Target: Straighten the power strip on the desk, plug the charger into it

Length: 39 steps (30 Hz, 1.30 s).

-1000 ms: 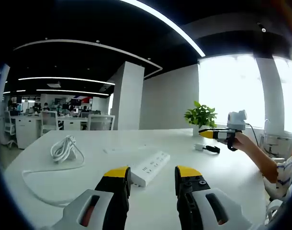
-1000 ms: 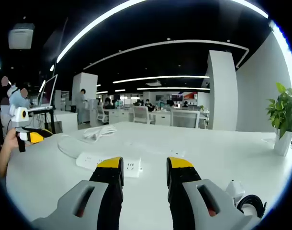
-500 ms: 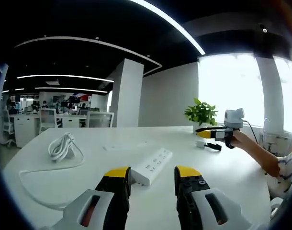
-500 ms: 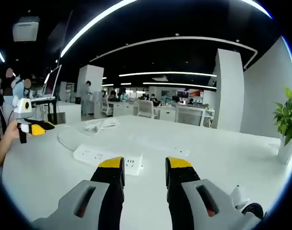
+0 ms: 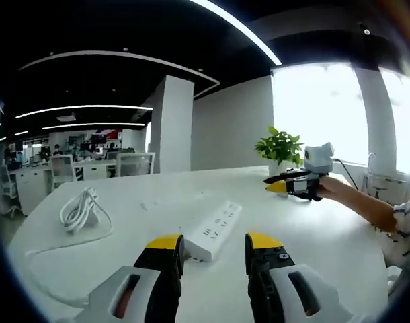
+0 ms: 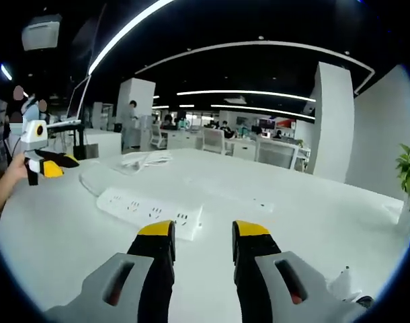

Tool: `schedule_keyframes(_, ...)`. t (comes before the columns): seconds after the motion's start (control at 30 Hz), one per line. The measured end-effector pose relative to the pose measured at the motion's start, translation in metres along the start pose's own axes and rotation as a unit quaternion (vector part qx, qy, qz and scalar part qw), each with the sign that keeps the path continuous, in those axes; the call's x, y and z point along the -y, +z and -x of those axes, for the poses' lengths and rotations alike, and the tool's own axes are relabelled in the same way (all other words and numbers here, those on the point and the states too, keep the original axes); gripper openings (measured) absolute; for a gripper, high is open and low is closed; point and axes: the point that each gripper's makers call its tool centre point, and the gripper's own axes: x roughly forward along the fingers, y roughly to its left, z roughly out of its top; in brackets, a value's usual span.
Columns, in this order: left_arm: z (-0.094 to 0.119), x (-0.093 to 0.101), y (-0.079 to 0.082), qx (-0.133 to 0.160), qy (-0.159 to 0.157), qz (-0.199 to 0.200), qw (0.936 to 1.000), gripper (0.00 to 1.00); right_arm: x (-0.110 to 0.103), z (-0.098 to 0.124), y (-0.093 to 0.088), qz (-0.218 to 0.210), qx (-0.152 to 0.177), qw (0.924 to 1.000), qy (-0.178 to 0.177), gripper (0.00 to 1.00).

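From the left: a coiled cord (image 5: 80, 210) lies on the bench (image 5: 312, 235), its lead trailing loose. The strip (image 5: 214, 230) lies askew just ahead of the left tongs (image 5: 215, 243), spread and empty. The right tongs (image 6: 203, 232), spread too, sit just beside the strip's end. The charger (image 6: 341, 282) lies near them at the right. Risk: a push at one end may spin the light strip or drag the cord.

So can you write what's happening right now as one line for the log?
left gripper: open, empty | right gripper: open, empty | white rectangular plastic power strip: on white desk, untouched | coiled white cable: beside it
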Motion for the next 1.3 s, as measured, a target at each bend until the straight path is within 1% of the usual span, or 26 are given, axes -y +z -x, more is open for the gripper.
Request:
schedule_keyframes(0.07,-0.004,-0.003,-0.002,-0.007,0.005,-0.006,0.9999,0.37,0.001,-0.003,0.0,-0.001,0.002,1.0,0.003,0.34)
schedule_keyframes(0.23,-0.012,-0.004,-0.005,-0.016,0.003,-0.008,0.9998,0.37,0.0,-0.012,-0.002,0.016,-0.007,0.9998,0.014,0.34)
schedule_keyframes(0.43,-0.019,-0.005,-0.012,-0.028,0.002,-0.009,0.9996,0.37,-0.007,-0.02,-0.001,0.013,0.005,0.9994,0.033,0.33)
schedule_keyframes(0.53,-0.023,-0.006,-0.013,-0.024,-0.004,0.0,0.9997,0.37,-0.009,-0.025,-0.003,0.009,0.005,0.999,0.044,0.33)
schedule_keyframes(0.67,-0.029,-0.009,-0.014,-0.026,-0.005,0.0,0.9997,0.36,-0.01,-0.03,-0.007,0.005,0.002,0.9987,0.05,0.33)
schedule_keyframes(0.83,-0.037,-0.012,-0.013,-0.028,-0.005,0.0,0.9996,0.36,-0.012,-0.036,-0.008,0.001,0.003,0.9979,0.064,0.32)
schedule_keyframes(0.9,-0.041,-0.014,-0.013,-0.031,-0.005,0.003,0.9995,0.36,-0.015,-0.037,-0.009,-0.008,0.007,0.9975,0.07,0.32)
schedule_keyframes(1.0,-0.045,-0.016,-0.013,-0.034,-0.003,0.004,0.9994,0.36,-0.012,-0.039,-0.009,-0.017,0.013,0.9971,0.074,0.31)
schedule_keyframes(1.2,-0.054,-0.017,-0.016,-0.037,-0.003,0.013,0.9992,0.36,-0.008,-0.045,-0.006,-0.022,0.027,0.9962,0.08,0.3)
schedule_keyframes(1.3,-0.055,-0.014,-0.02,-0.039,-0.004,0.016,0.9991,0.36,-0.009,-0.049,-0.007,-0.014,0.026,0.996,0.084,0.3)
